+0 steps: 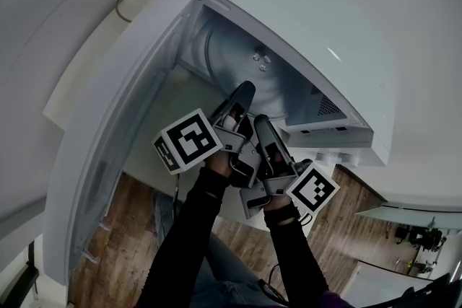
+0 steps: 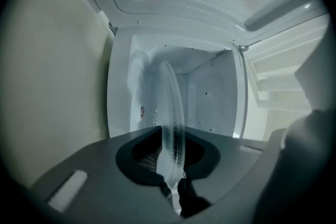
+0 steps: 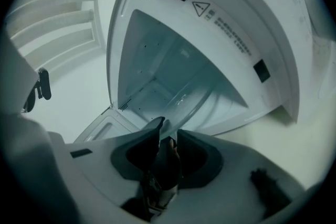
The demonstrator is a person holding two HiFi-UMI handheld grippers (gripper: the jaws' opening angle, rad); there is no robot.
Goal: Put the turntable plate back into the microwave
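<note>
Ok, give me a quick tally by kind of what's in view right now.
Microwave: 1
Turntable plate: 1
Hand-held grippers: 2, the left hand-held gripper and the right hand-held gripper
Total: 4

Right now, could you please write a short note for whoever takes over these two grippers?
Left gripper: shut on the rim of the glass turntable plate.
Right gripper: jaws around the same rim; I cannot tell whether the pads press on it.
Microwave: door open; the plate is held at the mouth and reaches into the cavity.
Done: plate is at the opening.
To do: carry it in, seat it on the cavity floor, release both grippers, withdraw.
</note>
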